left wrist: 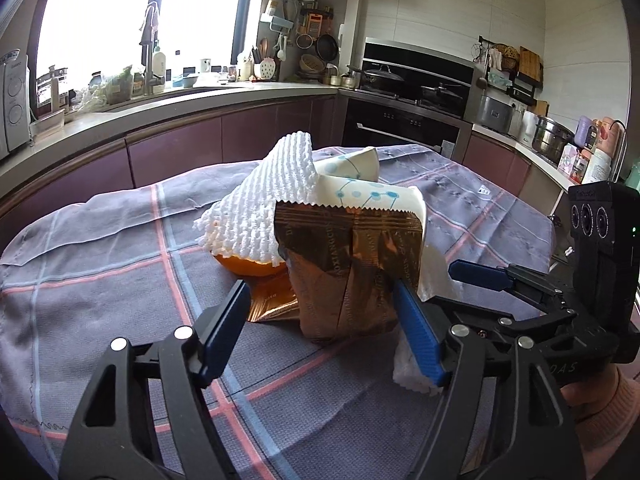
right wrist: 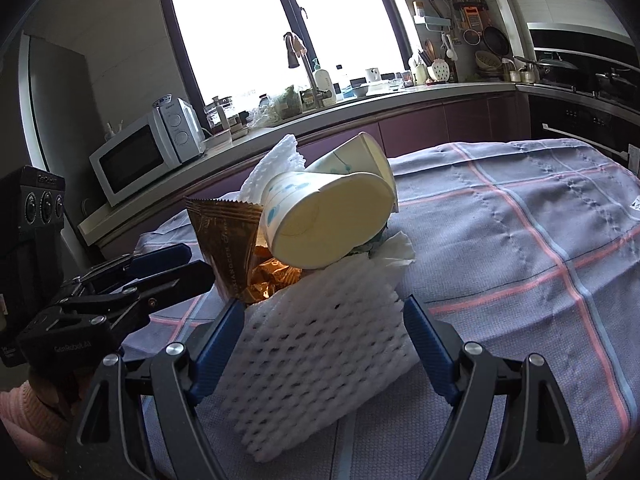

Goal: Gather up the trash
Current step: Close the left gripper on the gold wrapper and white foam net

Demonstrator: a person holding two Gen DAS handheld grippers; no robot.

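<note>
A heap of trash sits in the middle of a counter covered by a grey-purple checked cloth [left wrist: 100, 248]. In the heap are a shiny brown foil snack wrapper [left wrist: 352, 268], a white foam fruit net [left wrist: 256, 204], two white paper cups with blue dots [left wrist: 360, 188] lying on their sides, an orange piece [left wrist: 248, 266] under the net, and crumpled white tissue [left wrist: 432, 280] on the right.

In the left wrist view, the left hand-held gripper [left wrist: 324, 304] stands released, its blue pads either side of the brown wrapper; the right pad lies against the wrapper's edge and the tissue, while the left pad is clear of it. The right hand-held gripper [left wrist: 472, 272] reaches in from the right, near the tissue.

In the right wrist view, the right hand-held gripper [right wrist: 324, 320] is also released, its jaws straddling a flat white foam net sheet [right wrist: 316, 344] without pressing it. The left hand-held gripper [right wrist: 176, 268] points at the wrapper [right wrist: 224, 240] from the left, and the nearer cup's [right wrist: 332, 216] mouth faces this camera.
</note>
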